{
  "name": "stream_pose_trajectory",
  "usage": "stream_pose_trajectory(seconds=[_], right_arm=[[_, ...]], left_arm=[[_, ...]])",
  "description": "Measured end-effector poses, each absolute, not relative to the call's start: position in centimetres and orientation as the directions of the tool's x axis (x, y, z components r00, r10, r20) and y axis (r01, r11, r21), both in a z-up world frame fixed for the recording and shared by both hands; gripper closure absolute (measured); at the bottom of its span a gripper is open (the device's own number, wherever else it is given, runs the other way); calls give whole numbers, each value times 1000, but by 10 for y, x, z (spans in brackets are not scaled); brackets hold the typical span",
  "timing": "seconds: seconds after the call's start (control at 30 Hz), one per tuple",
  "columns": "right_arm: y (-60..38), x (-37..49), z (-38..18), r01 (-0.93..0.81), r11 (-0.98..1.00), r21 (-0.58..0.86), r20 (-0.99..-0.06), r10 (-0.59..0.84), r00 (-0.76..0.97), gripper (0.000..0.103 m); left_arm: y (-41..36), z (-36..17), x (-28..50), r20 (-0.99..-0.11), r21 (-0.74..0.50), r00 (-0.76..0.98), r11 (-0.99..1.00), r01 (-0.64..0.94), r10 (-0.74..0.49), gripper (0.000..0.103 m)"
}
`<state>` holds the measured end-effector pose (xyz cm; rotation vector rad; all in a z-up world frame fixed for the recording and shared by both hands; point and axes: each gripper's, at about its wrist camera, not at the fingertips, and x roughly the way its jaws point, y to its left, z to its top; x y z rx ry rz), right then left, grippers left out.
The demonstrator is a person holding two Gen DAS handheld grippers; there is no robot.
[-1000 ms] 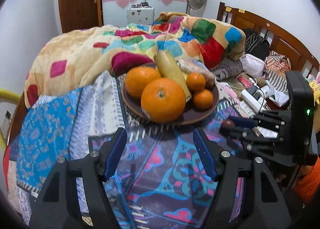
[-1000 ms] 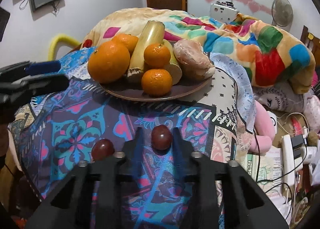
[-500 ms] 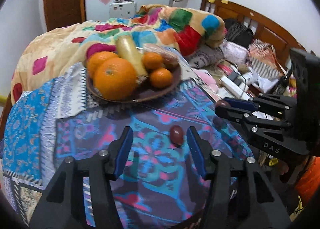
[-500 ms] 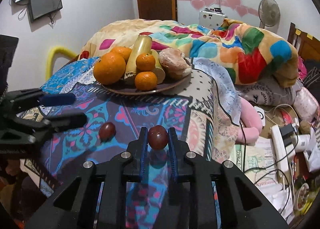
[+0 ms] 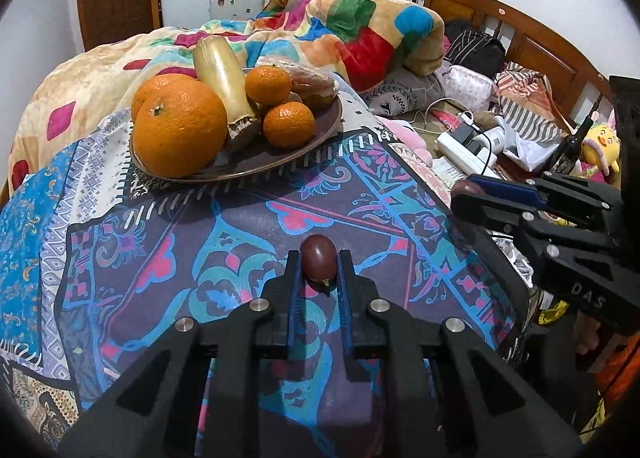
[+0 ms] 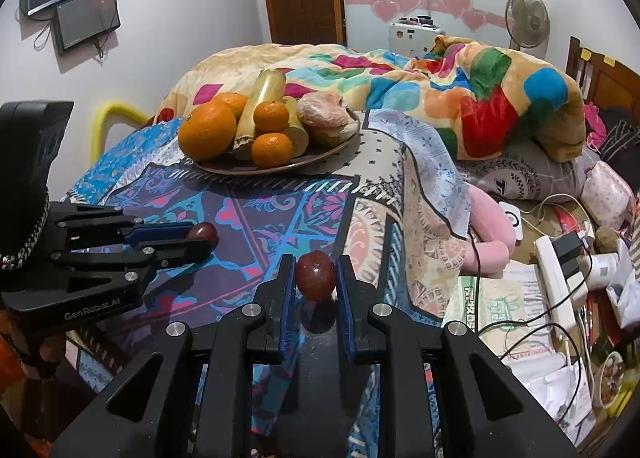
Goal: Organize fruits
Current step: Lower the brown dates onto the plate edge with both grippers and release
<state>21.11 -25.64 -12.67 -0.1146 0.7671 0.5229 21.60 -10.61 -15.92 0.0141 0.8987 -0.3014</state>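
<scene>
Clamped on a dark red grape, the left gripper has its blue pads pressed against both sides of the fruit; half a second ago those jaws stood wide apart with the grape lying loose on the patterned cloth between them. From this left wrist view the brown plate is the landmark: it sits beyond the grape, up and to the left, well apart from it, carrying big oranges, small tangerines and a pale yellow stalk. To the right of the plate and nearer the camera, the right gripper pokes in sideways with a second dark fruit pinched at its tip.

From the right wrist view, the right gripper is likewise closed on its own grape, as it was a second ago, held nearer than the plate and off to its right. Below and left of the plate, the left gripper shows the other grape caught between its fingers.

Both loose grapes are now secured, so I judge the picking step finished; what remains is carrying each one across to the plate and setting it among the citrus without rolling it off the rim.
</scene>
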Motion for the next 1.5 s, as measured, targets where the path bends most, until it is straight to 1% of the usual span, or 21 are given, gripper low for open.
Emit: stream_pose_trajectory(seconds=[0.13, 0.33, 0.5, 0.73, 1.1, 1.2, 1.27, 1.3, 1.5], right_arm=[[-256, 219, -124, -491, 866, 98, -675, 420, 606, 85], [-242, 237, -113, -512, 853, 98, -645, 446, 620, 85], [-227, 259, -108, -531, 841, 105, -635, 468, 615, 85], [-210, 286, -116, -550, 827, 117, -667, 476, 573, 85], [-202, 298, -127, -549, 830, 100, -705, 448, 549, 84], [-202, 299, -128, -543, 835, 92, -709, 438, 553, 80], [-204, 299, -127, -537, 839, 89, -704, 435, 561, 73], [-205, 299, -126, -535, 840, 91, -702, 435, 564, 72], [-213, 286, -112, -512, 853, 100, -681, 434, 590, 71]], left_arm=[[-99, -152, 220, -761, -114, 600, 962, 249, -245, 87], [-87, -132, 234, -723, -115, 650, 968, 221, -234, 87], [-83, -127, 251, -716, -113, 664, 974, 196, -217, 87], [-87, -130, 264, -716, -100, 667, 975, 197, -208, 87], [-82, -141, 275, -733, -127, 646, 976, 176, -212, 87], [-81, -144, 276, -740, -143, 634, 974, 176, -224, 87], [-79, -144, 277, -740, -153, 633, 973, 173, -229, 86], [-78, -143, 278, -741, -160, 630, 972, 171, -233, 85], [-74, -135, 267, -736, -154, 638, 974, 167, -226, 83]])
